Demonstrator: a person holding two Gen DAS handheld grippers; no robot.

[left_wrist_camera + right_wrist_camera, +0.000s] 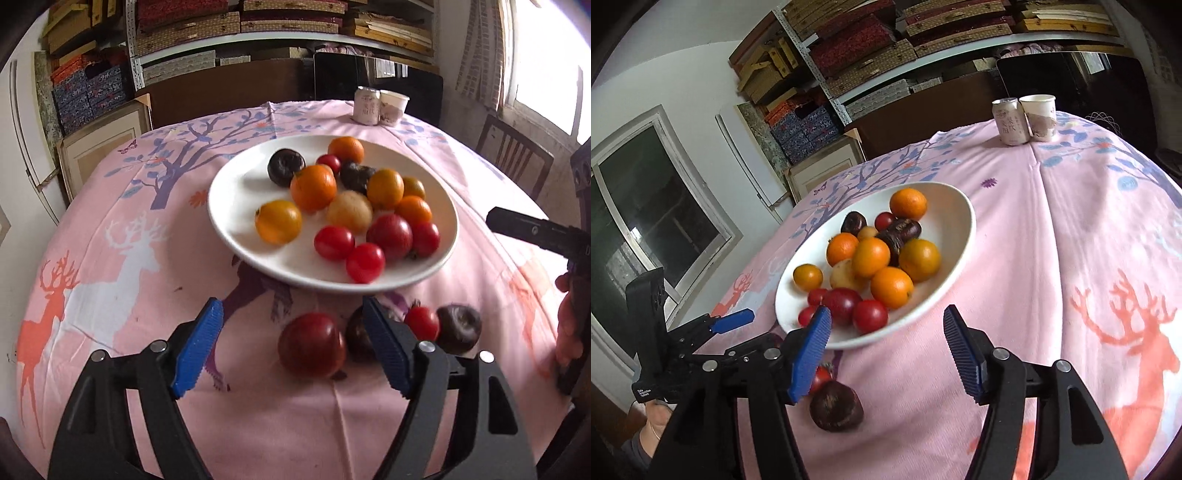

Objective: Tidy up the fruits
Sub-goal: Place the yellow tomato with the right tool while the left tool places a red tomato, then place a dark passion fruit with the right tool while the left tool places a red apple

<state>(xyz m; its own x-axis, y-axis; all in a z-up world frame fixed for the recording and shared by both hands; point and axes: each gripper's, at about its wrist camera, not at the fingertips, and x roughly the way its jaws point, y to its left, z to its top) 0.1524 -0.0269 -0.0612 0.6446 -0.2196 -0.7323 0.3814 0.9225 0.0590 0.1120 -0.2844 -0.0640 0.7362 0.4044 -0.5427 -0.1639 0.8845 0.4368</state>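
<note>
Fruit is mostly piled in the white plate (pixel 229 221) mid-table: oranges, red tomatoes, a pale yellowish one and a few dark purple pieces, crowded toward the plate's right half. We see four pieces outside it on the pink deer-print tablecloth (pixel 110 206), just in front of the near rim: a big red tomato (pixel 312 345), a dark fruit (pixel 356 338) partly hidden behind our left gripper's right finger, a small red tomato (pixel 422 322) and another dark purple fruit (pixel 459 328). Left gripper (pixel 293 345) hangs above the cloth, jaws spread wide, nothing between them; the big tomato sits in the gap but untouched as far as we can tell. Right gripper (pixel 886 350) also gapes wide and holds nothing, over cloth at the plate's near rim, its left finger overlapping the rim. At the far edge a can (pixel 1010 122) stands touching a paper cup (pixel 1039 118). Behind them, shelves with stacked boxes (pixel 236 26); a wooden chair (pixel 517 155) at the right.
</note>
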